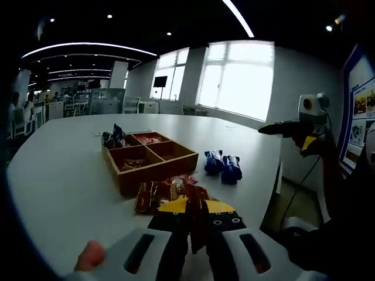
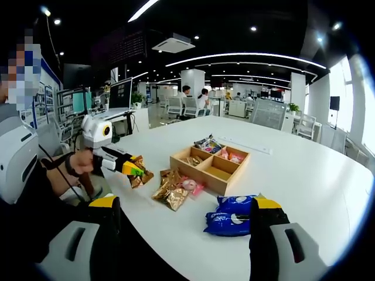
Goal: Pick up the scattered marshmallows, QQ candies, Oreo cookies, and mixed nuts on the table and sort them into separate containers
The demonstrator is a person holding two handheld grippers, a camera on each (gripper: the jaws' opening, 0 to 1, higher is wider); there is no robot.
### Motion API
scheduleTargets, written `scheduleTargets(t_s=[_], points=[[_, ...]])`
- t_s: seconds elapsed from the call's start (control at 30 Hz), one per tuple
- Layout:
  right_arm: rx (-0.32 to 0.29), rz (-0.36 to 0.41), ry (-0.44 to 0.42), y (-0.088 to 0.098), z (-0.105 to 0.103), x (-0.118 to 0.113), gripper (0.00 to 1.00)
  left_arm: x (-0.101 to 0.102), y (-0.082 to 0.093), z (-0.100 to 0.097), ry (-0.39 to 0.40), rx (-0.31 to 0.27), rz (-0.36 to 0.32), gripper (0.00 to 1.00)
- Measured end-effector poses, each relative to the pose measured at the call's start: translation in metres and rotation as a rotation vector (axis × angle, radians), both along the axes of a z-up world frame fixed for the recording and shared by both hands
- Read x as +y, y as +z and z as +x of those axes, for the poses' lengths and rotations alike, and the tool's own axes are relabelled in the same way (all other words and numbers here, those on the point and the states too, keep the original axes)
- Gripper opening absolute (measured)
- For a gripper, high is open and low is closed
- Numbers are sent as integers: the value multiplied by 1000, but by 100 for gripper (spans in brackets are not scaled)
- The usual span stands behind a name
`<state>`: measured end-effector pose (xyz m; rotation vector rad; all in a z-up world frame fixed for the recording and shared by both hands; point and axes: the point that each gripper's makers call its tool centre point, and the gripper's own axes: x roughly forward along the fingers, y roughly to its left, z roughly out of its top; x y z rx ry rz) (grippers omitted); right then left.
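A: Where's the nut packet (image 2: 140,170)?
B: Pinched in the left hand-held gripper (image 2: 132,170), off the bench (image 2: 304,175) edge, short of the wooden tray (image 2: 208,165).
A: How will it handle?
B: Likely light, crinkly and slippery; take it by a sealed edge.
A: The right hand-held gripper (image 2: 183,219)?
B: Jaws spread, empty, above the Oreo packs (image 2: 229,215) near the bench's front edge.

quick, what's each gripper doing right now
left gripper: shut on a brown snack packet, lifted off the table.
right gripper: open, holding nothing, jaws either side of the blue Oreo packs.
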<state>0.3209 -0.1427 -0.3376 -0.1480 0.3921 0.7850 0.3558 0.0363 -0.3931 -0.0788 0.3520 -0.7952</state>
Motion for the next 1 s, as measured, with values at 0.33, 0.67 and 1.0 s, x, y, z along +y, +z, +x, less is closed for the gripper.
scheduleTargets(t_s=[0.33, 0.67, 1.0], points=[[2, -2, 0, 0, 1, 1, 86, 12, 21, 6, 19, -23, -47, 13], [5, -6, -1, -2, 0, 0, 86, 19, 32, 30, 42, -50, -43, 13], [4, -5, -13, 0, 1, -3, 86, 16, 41, 61, 49, -71, -26, 13]])
